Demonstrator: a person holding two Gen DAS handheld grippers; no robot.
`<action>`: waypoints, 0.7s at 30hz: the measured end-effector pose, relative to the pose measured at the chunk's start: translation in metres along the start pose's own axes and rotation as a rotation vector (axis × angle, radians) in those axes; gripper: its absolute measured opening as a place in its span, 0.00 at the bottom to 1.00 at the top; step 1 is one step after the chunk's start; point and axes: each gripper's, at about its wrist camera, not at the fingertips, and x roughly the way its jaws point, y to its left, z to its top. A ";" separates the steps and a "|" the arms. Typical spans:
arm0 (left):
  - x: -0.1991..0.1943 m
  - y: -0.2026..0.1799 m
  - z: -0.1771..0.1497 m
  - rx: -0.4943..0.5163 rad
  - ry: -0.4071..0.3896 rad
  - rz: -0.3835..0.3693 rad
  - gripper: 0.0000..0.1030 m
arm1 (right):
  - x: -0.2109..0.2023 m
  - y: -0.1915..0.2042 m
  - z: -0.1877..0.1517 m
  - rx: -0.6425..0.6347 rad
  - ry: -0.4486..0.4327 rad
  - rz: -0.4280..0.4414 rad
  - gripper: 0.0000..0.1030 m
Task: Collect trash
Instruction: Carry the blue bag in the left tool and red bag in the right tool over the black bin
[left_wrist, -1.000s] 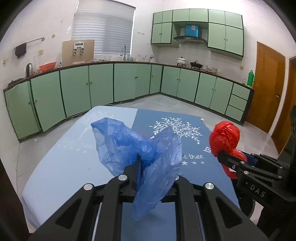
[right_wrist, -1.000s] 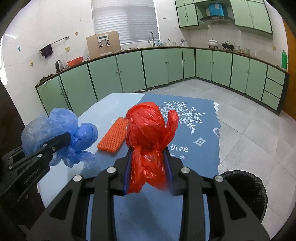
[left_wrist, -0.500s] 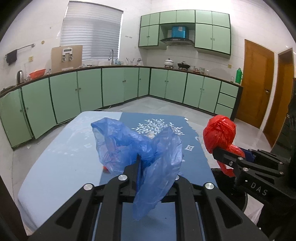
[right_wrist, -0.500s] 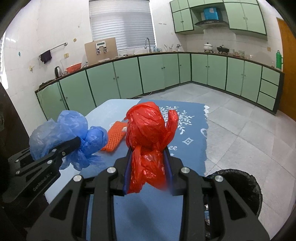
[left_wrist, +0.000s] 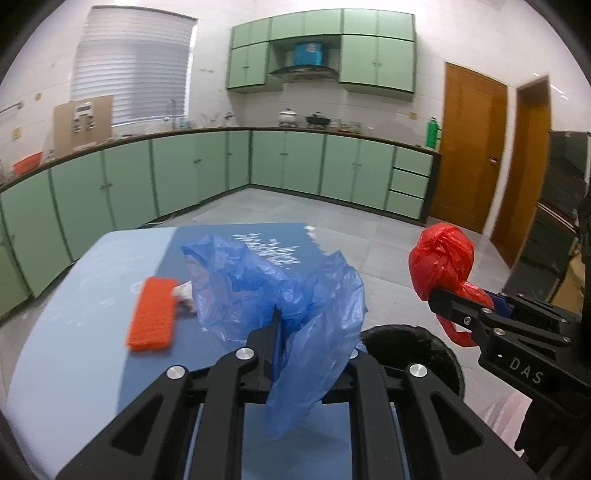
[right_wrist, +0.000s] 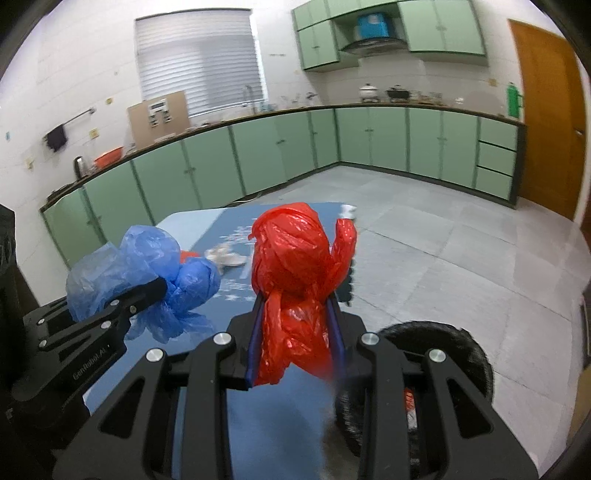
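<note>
The left gripper (left_wrist: 280, 325) has its jaws pinched nearly together on a crumpled blue plastic bag (left_wrist: 273, 280), which billows above and to either side of the fingers and hangs over the blue tablecloth (left_wrist: 92, 369). The right gripper (right_wrist: 295, 317) clamps a knotted red plastic bag (right_wrist: 291, 258) between its blue-lined pads, jaws held a little apart by the bunched plastic. In the left wrist view the right gripper sits at 3 o'clock and its black body reads "DAS" (left_wrist: 524, 369); in the right wrist view the left gripper sits at 9 o'clock, lettered "GenRobot.AI" (right_wrist: 92, 363). A black-lined trash bin (right_wrist: 443, 358) stands on the floor at 5 o'clock in the right wrist view, just off the table's edge, below both bags. An orange mesh pad (left_wrist: 151, 314) lies flat on the cloth at 9 o'clock in the left view, with a pale crumpled scrap (left_wrist: 183, 291) just beside it. White printed lettering on the cloth is too blurred to read.
</note>
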 end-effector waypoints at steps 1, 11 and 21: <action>0.004 -0.006 0.001 0.007 0.002 -0.014 0.13 | -0.002 -0.008 -0.002 0.011 -0.001 -0.013 0.28; 0.037 -0.074 0.003 0.083 0.026 -0.133 0.13 | -0.019 -0.089 -0.023 0.090 0.000 -0.176 0.28; 0.074 -0.135 -0.001 0.149 0.058 -0.219 0.13 | -0.014 -0.149 -0.050 0.156 0.037 -0.267 0.29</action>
